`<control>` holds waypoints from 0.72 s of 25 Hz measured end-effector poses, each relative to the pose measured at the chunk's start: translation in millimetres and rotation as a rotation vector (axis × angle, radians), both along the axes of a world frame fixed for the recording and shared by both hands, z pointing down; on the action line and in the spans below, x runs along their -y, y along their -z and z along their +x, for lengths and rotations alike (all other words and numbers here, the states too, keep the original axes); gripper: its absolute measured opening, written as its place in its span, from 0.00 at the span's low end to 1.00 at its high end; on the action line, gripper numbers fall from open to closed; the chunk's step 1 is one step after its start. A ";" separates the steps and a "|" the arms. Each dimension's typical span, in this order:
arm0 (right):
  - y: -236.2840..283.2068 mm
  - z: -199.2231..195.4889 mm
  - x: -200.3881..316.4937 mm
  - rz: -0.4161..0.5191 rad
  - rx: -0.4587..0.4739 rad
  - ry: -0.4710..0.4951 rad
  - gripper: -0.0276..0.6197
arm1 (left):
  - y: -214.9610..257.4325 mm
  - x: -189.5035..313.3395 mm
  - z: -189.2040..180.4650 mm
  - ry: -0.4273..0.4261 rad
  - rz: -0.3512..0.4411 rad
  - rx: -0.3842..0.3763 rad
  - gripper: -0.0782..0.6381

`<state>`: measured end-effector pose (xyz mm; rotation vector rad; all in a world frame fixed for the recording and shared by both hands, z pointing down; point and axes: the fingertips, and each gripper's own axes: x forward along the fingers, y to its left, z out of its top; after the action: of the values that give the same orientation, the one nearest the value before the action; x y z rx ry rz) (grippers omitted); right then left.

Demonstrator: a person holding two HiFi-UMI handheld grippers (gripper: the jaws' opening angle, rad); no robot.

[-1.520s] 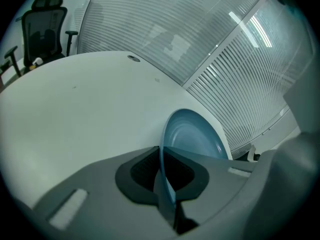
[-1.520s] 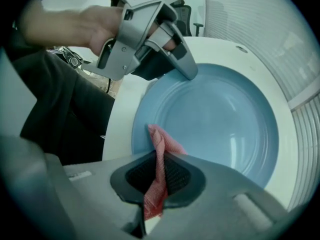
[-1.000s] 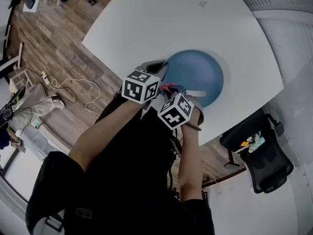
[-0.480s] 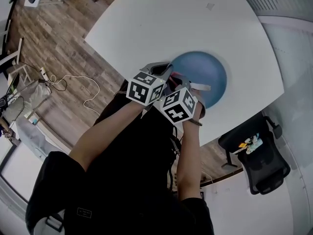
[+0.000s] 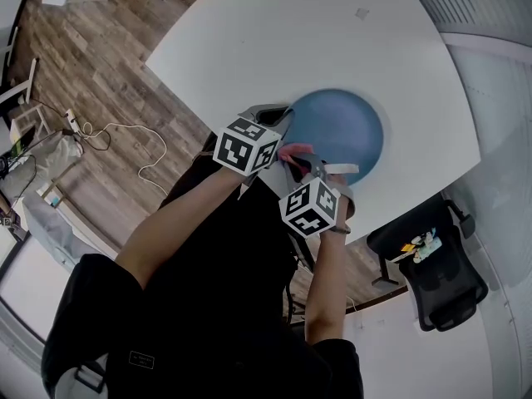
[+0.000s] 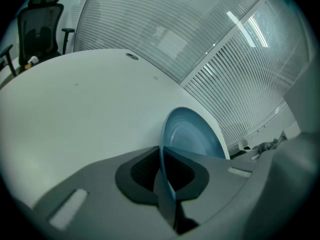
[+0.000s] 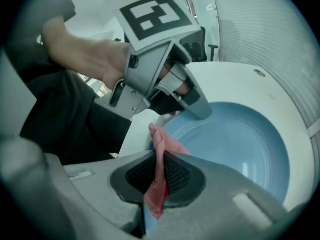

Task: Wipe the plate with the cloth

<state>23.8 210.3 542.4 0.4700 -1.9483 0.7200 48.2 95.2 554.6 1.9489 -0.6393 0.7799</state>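
A blue plate [image 5: 341,131] lies on the white table [image 5: 274,32] near its front edge. My left gripper [image 5: 277,120] is shut on the plate's left rim; in the left gripper view the rim of the plate [image 6: 192,136] runs edge-on between the pads of the gripper [image 6: 162,171]. My right gripper [image 5: 322,171] hangs over the near rim, shut on a pink cloth [image 5: 296,150]. In the right gripper view the cloth [image 7: 162,144] is pinched between the dark pads of the gripper [image 7: 159,176] and sticks up over the plate [image 7: 240,144], close to the left gripper [image 7: 200,111].
The table's front edge [image 5: 391,214] runs just beside the plate. A black office chair [image 5: 432,268] stands beyond that edge at the lower right. Wooden floor with a white cable [image 5: 133,152] lies to the left. Window blinds [image 6: 210,44] back the table.
My right gripper with the cloth has pulled back from over the plate towards the near rim. The left gripper and the plate have kept still.
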 end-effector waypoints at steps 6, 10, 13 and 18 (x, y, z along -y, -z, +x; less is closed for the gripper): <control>-18.3 5.0 -8.6 0.014 -0.076 0.037 0.08 | 0.6 -0.9 -2.7 0.002 -0.003 0.000 0.13; -18.2 3.0 -1.7 0.046 -0.070 0.028 0.08 | 1.2 -1.5 -3.9 -0.005 0.001 -0.001 0.13; -17.2 2.0 9.4 0.054 -0.048 -0.005 0.08 | 1.5 -1.4 -3.4 -0.015 0.000 -0.005 0.13; -16.8 6.7 35.9 0.088 -0.058 -0.039 0.08 | 1.4 -1.2 -6.7 -0.017 0.004 -0.005 0.13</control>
<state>30.5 174.4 559.3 0.5775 -1.9262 0.6405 41.5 96.5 553.2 1.9619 -0.6220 0.7849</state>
